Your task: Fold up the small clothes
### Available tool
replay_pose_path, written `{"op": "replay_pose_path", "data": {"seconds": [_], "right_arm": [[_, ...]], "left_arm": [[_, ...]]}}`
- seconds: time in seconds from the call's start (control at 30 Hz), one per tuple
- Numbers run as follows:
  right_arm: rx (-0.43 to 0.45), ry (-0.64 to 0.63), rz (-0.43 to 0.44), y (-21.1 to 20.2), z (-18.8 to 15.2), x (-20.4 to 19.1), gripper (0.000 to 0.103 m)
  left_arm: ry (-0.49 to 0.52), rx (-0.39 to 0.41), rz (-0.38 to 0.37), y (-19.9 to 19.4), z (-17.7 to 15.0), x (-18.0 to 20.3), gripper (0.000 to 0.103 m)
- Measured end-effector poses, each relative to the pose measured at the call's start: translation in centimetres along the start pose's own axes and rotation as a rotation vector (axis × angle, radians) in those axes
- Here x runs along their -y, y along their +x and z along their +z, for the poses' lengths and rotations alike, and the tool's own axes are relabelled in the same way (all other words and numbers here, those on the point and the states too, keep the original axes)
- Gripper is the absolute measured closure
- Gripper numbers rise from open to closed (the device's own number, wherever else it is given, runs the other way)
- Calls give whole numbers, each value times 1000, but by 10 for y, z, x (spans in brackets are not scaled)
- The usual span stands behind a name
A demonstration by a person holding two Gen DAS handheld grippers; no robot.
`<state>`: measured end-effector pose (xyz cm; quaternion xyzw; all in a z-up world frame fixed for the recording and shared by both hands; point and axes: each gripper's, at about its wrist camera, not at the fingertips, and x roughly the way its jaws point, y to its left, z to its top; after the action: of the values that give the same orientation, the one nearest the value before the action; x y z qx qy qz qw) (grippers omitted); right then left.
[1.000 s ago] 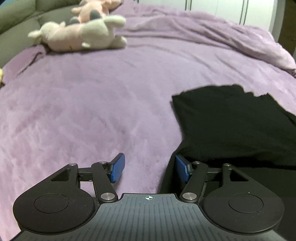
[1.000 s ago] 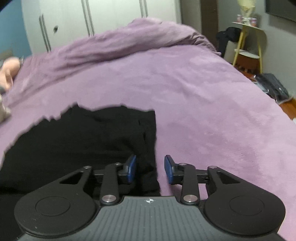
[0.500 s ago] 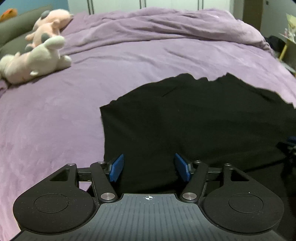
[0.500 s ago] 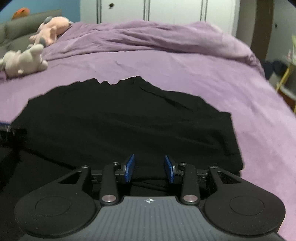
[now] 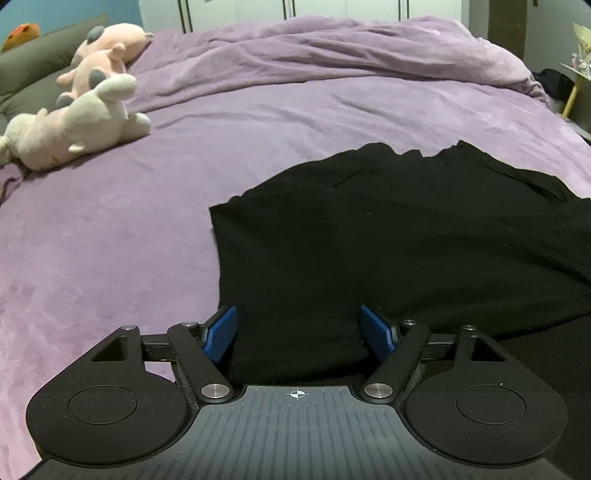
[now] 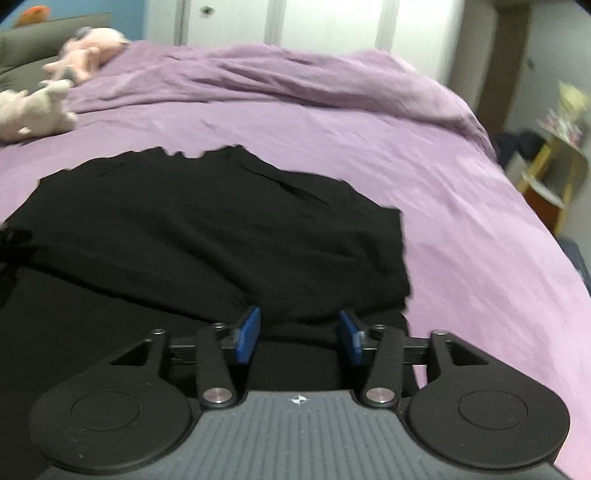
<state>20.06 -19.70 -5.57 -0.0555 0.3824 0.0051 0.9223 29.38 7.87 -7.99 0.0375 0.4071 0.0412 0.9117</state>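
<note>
Jaws of left gripper (image 5: 299,332) and right gripper (image 6: 299,338) both opening, apart, w/ cloth between, pads not pressing. 1 purple bed (image 5: 110,240); 1 black garment (image 5: 388,240) near-right on it; 2 plush toys (image 5: 74,129) far left.

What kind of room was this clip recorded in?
Most likely a bedroom. A purple bed cover fills most of both views, with stuffed toys lying near the head end, white wardrobe doors behind, and a black garment spread out on the bed for folding.
</note>
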Motion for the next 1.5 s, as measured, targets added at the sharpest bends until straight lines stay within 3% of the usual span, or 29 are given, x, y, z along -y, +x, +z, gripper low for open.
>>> {"op": "replay_pose_path", "data": {"seconds": [0.1, 0.27, 0.47, 0.53, 0.63, 0.87, 0.97, 1.0, 1.07, 1.13, 1.2, 1.3, 1.5], "right_arm": [[-56, 63, 11, -21, -13, 11, 54], [-94, 145, 62, -93, -77, 40, 54], [-114, 236, 96, -173, -140, 72, 53], [-132, 239, 60, -183, -150, 79, 53], [-162, 296, 79, -186, -162, 90, 52], [-195, 349, 123, -185, -175, 98, 52], [-197, 335, 141, -186, -177, 96, 53], [-202, 332, 156, -186, -178, 96, 57], [-209, 315, 165, -185, -177, 94, 66], [-217, 299, 194, -183, -176, 93, 86], [-227, 311, 246, -182, -175, 94, 94], [-237, 359, 303, -179, -175, 97, 94], [-204, 597, 479, -173, -167, 120, 95]], "left_arm": [[27, -21, 13, -13, -6, -4, 24], [99, -52, 47, -46, -42, -15, 26], [42, -107, -108, -110, -114, -49, 26], [-5, -139, -120, -125, -136, -61, 27], [-49, -155, -115, -142, -159, -73, 27], [-13, -183, -93, -155, -175, -73, 33], [-16, -200, -122, -160, -178, -75, 39], [-25, -207, -143, -161, -179, -77, 45], [-46, -232, -187, -159, -180, -79, 58], [-54, -245, -217, -157, -180, -80, 68], [-55, -258, -225, -154, -180, -80, 81], [-70, -273, -257, -153, -177, -85, 93], [-213, -248, -413, -162, -161, -104, 96]]}}
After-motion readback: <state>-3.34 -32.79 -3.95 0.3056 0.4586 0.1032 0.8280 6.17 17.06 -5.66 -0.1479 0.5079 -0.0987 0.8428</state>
